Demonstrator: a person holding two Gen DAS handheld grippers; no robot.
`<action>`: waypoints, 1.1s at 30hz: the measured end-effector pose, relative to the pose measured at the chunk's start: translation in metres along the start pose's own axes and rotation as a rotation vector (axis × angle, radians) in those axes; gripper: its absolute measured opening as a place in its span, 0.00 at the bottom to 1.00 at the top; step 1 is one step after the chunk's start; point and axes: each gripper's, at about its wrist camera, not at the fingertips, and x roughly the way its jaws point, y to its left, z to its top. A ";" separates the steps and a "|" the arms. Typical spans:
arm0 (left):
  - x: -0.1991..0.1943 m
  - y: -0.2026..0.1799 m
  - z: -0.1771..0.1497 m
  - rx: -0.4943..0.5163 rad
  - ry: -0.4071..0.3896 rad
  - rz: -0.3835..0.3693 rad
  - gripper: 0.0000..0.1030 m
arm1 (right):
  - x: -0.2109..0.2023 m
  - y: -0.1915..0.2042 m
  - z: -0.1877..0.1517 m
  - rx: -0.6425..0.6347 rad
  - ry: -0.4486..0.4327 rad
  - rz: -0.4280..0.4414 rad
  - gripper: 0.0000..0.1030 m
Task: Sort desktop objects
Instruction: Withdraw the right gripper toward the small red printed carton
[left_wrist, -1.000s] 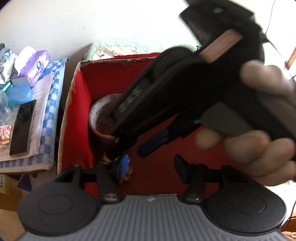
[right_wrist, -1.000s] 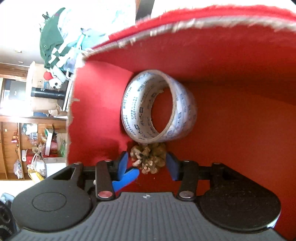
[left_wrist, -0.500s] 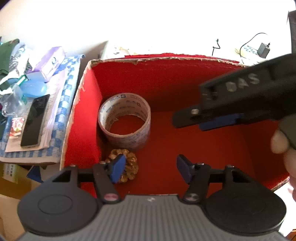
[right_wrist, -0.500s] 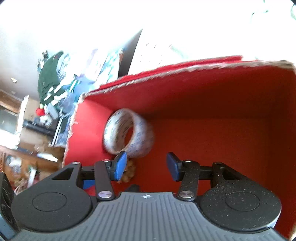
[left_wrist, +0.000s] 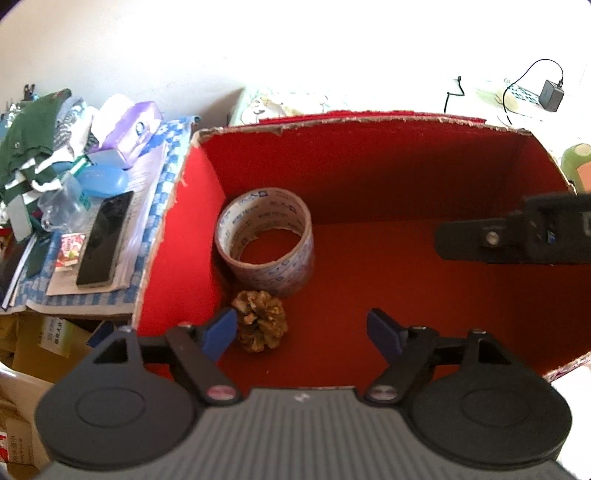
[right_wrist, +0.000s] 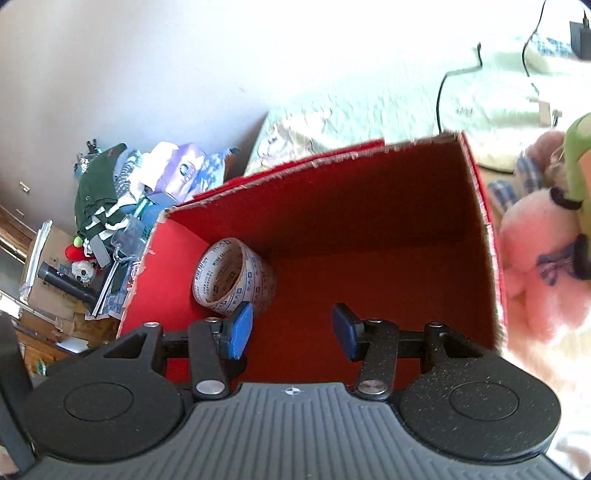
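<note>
Left wrist view: the left claw (left_wrist: 301, 334) hangs over the near edge of a red box (left_wrist: 369, 166), its blue pads spread wide with nothing between them. On the box floor a tape roll (left_wrist: 266, 240) stands in the left rear part, close to the left wall, its hole facing up. A pinecone (left_wrist: 260, 319) lies just in front of the roll, touching or nearly touching it, beside the left pad. The right claw (left_wrist: 517, 240) shows as a dark blurred bar at the right edge, above the box's right side; whether it is spread cannot be told from here. Left of the box, a phone (left_wrist: 105, 238) lies on papers over a checked cloth (left_wrist: 168, 147), with a tissue pack (left_wrist: 129, 133) and clothes (left_wrist: 29, 136) behind.

Right wrist view: the right claw (right_wrist: 293, 332) is released and empty, pads apart above the near edge of the box (right_wrist: 369, 206). The roll (right_wrist: 232, 277) sits by the left wall, partly behind the left pad; the pinecone is hidden. A pink plush (right_wrist: 535, 251) lies just right of the box, and a cable (right_wrist: 441, 92) runs over pale bedding behind.
</note>
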 end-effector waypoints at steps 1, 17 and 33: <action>-0.002 -0.001 0.000 -0.003 -0.005 0.003 0.79 | -0.003 0.002 -0.002 -0.014 -0.011 -0.004 0.50; -0.043 -0.017 -0.011 -0.080 -0.048 0.068 0.86 | -0.054 0.002 -0.032 -0.110 -0.206 -0.018 0.51; -0.087 -0.044 -0.032 -0.131 -0.093 0.162 0.89 | -0.100 -0.029 -0.053 -0.069 -0.219 0.149 0.63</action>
